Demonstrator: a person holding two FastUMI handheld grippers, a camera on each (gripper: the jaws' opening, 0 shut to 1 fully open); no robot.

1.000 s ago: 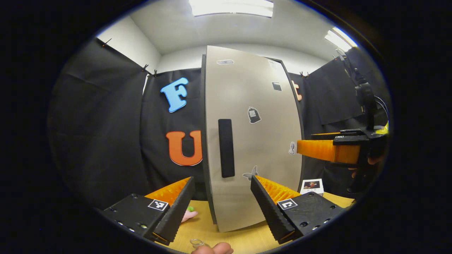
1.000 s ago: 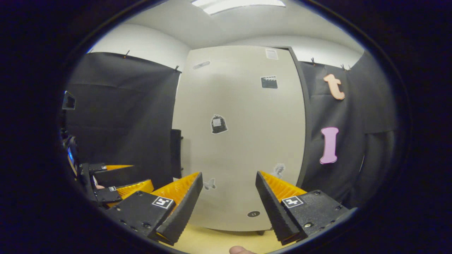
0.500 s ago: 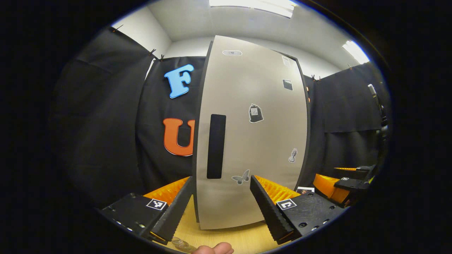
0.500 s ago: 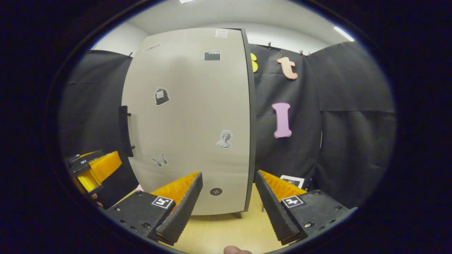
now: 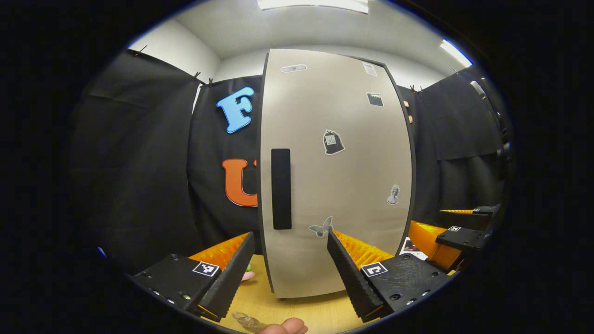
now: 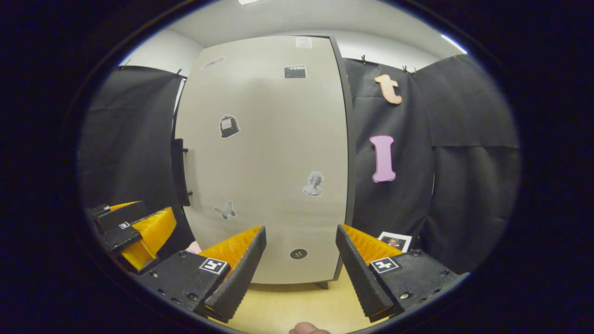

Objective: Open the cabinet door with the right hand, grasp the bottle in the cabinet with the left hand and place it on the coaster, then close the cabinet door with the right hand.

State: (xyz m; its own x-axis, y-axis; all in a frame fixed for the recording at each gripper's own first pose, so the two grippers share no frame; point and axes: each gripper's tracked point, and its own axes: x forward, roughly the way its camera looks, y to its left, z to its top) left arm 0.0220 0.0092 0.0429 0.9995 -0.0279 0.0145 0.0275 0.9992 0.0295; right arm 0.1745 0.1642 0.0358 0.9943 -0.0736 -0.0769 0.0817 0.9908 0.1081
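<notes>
Left gripper (image 5: 291, 266) is wide apart and holds nothing, low above the wood table (image 5: 320, 315). Just past it stands the cabinet door (image 5: 334, 176), flat and closed, with its dark handle (image 5: 280, 189) at the left edge. Right gripper (image 6: 300, 266) is wide apart too, holding nothing, facing the door.

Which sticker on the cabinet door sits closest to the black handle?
The grey butterfly sticker, low on the beige cabinet door, just right of the black vertical handle's lower end; the other stickers sit farther right or higher.
</notes>
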